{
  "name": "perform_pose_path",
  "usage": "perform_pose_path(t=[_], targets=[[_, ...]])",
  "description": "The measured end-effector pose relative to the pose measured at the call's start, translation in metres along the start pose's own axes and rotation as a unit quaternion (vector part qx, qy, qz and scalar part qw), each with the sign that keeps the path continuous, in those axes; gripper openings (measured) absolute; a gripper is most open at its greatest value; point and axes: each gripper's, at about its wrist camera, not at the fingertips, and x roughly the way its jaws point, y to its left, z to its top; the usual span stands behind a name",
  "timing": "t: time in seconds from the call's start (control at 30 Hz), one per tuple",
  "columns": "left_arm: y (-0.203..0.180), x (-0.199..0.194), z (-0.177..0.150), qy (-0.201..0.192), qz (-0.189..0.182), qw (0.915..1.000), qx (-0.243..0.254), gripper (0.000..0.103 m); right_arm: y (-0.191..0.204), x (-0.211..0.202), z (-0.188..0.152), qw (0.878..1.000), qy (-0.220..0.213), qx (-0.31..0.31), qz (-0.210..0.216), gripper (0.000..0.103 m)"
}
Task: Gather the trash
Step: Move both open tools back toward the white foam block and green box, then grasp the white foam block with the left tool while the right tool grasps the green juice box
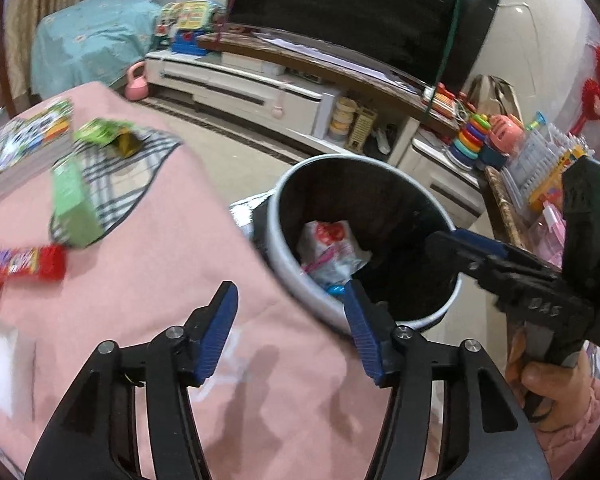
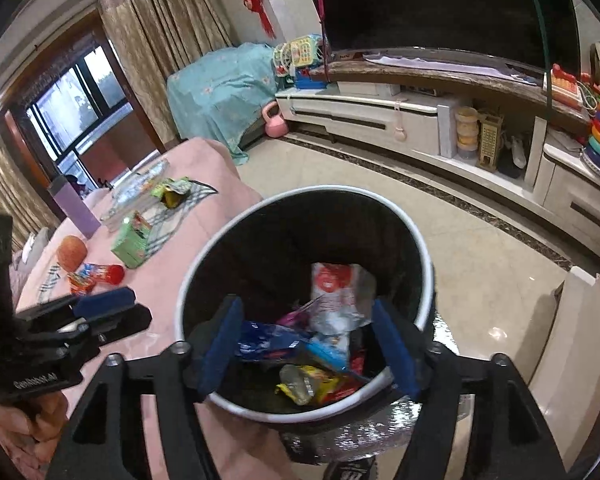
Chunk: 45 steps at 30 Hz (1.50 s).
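- Blue-padded right hand-held gripper (image 2: 308, 344) poised over the bin (image 2: 204, 264), jaws apart, empty; wrappers (image 2: 340, 292) lying inside, likely just dropped.
- Left hand-held gripper (image 1: 290, 336) spread, empty, above pink tabletop (image 1: 148, 280).
- Green carton (image 1: 74, 208), red packet (image 1: 40, 262) uncollected.

In the right wrist view, the trash bin (image 2: 306, 304) is set at the centre of the frame, on the floor just to the right of the desk (image 2: 168, 280). Wrappers (image 2: 320, 344) are piled inside the bin. On the desk, at the left of the frame, a carton (image 2: 132, 242) is placed on a cloth (image 2: 172, 216), with a snack packet (image 2: 174, 192) behind it, a tube (image 2: 102, 274) in front of it and a round fruit (image 2: 71, 253) to its left. A cabinet (image 2: 380, 120) is seen across the upper right, beyond the bin, with a television (image 2: 440, 4) set on top of it. A covered piece of furniture (image 2: 216, 96) is found at the upper centre, to the left of the cabinet.
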Motion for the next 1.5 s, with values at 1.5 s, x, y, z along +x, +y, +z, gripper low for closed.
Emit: perform_pose_path(t=[1.5], targets=[[0.182, -0.098, -0.115, -0.035, 0.125, 0.9783, -0.162, 0.069, 0.174, 0.063, -0.052, 0.992, 0.043, -0.067, 0.094, 0.095]])
